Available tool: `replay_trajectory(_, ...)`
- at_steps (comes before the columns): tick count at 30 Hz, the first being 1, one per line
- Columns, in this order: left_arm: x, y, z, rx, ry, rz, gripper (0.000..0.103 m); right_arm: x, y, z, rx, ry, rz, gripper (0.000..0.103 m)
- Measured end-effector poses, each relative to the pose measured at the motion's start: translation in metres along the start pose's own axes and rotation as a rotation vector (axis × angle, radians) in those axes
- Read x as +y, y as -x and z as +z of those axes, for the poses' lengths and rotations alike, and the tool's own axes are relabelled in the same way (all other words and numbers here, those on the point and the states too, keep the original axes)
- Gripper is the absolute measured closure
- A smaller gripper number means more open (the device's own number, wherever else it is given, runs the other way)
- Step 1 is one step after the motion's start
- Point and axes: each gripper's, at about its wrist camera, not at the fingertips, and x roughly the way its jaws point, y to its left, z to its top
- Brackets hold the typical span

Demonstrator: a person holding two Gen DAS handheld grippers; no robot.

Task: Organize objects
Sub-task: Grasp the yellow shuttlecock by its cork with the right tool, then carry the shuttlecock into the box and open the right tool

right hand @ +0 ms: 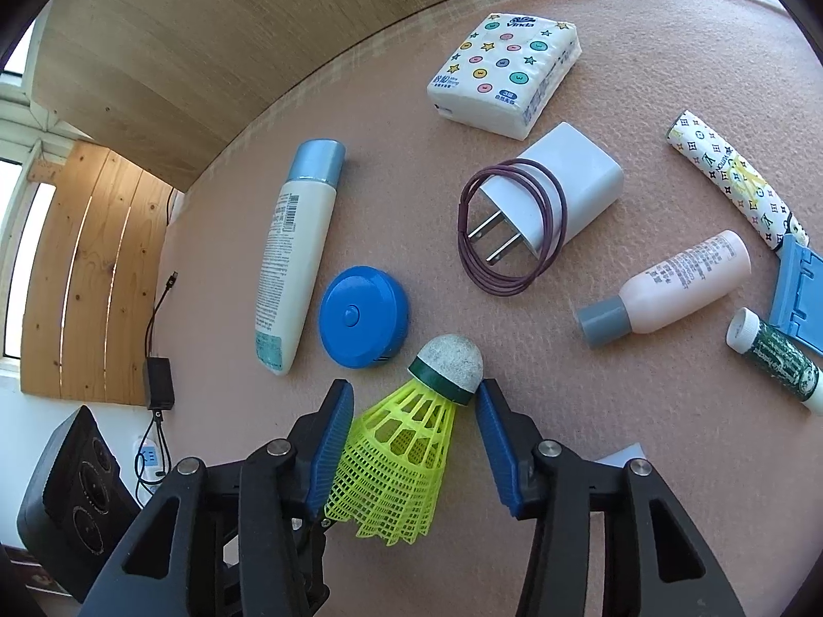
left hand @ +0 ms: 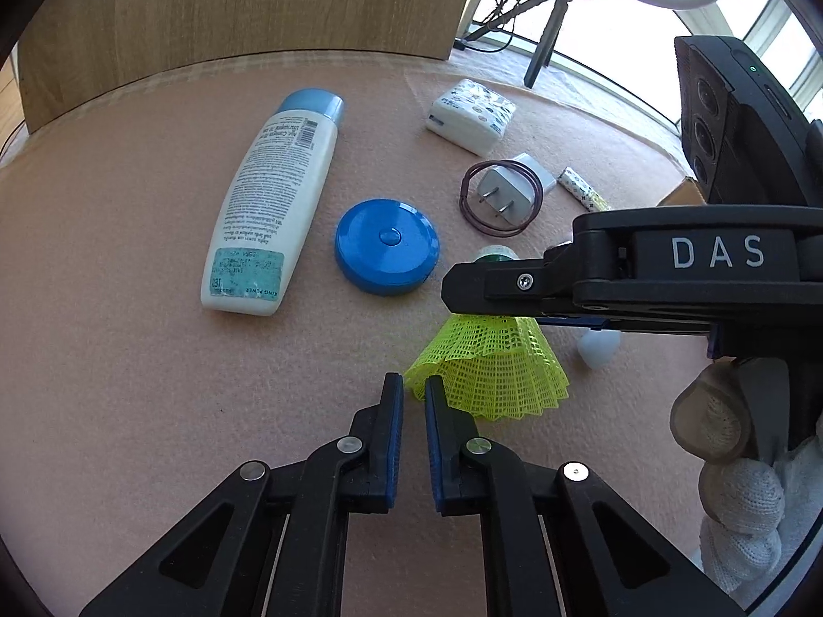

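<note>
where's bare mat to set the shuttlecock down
Bare mat lies left of the white bottle and nearer than the blue round case. It is crowded right of them around the charger, tissue pack and pink bottle.

In the left wrist view, the right gripper (left hand: 465,298) hid the shuttlecock's (left hand: 488,365) cork and most of a white bottle (left hand: 599,347) at three o'clock. In the right wrist view, a blue stand (right hand: 800,298) ran off the three-o'clock edge; bottle print was unreadable.
</note>
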Motion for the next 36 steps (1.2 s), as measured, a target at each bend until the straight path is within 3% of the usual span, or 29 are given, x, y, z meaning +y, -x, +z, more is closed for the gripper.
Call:
replay_trajectory(8, -0.011, 0.008, -0.002, -0.02, 0.004, -0.02, 0.098, -0.007, 0.019, -0.006, -0.036, -0.016, 0.045, 0.074)
replay_trajectory(18, -0.066, 0.031, -0.001, -0.066, -0.071, -0.072, 0.098, -0.023, 0.078, -0.026, -0.153, -0.004, 0.063, 0.077)
replay_trajectory(28, -0.16, 0.047, 0.003, -0.091, -0.224, -0.164, 0.098, -0.076, 0.16, -0.061, -0.312, -0.067, 0.047, 0.077)
replay_trajectory(36, -0.243, 0.026, 0.003, -0.065, -0.343, -0.242, 0.098, -0.129, 0.215, -0.088, -0.414, -0.131, -0.021, 0.077)
